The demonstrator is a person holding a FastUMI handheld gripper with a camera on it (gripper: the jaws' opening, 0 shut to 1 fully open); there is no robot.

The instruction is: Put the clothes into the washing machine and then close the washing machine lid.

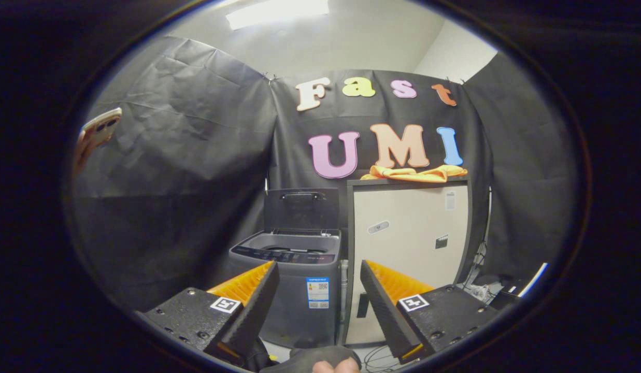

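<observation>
Nearest, the tool [318,272] has its two fingers spread wide apart with nothing between them, and a gloved hand [320,360] with bare fingertips shows just below the gap, at 6 o'clock from it. Through the gap, just ahead of the fingers, stands the grey top-loading washing machine [294,290], with a label on its front panel. Its lid [301,208] is raised upright at the back, at 12 o'clock from the open tub. Touching or just beside the machine, at 3 o'clock from it, is a taller pale cabinet [408,233] with a dark frame, partly behind the right finger. On top of the cabinet, at 12 o'clock from its door, lie the orange clothes [414,174], bunched and flat, well apart from the tool and beyond both fingers. Cables [475,269] hang at the cabinet's right side. Far off at 10 o'clock from the washing machine, a phone [96,132] is held up against the black cloth wall.
</observation>
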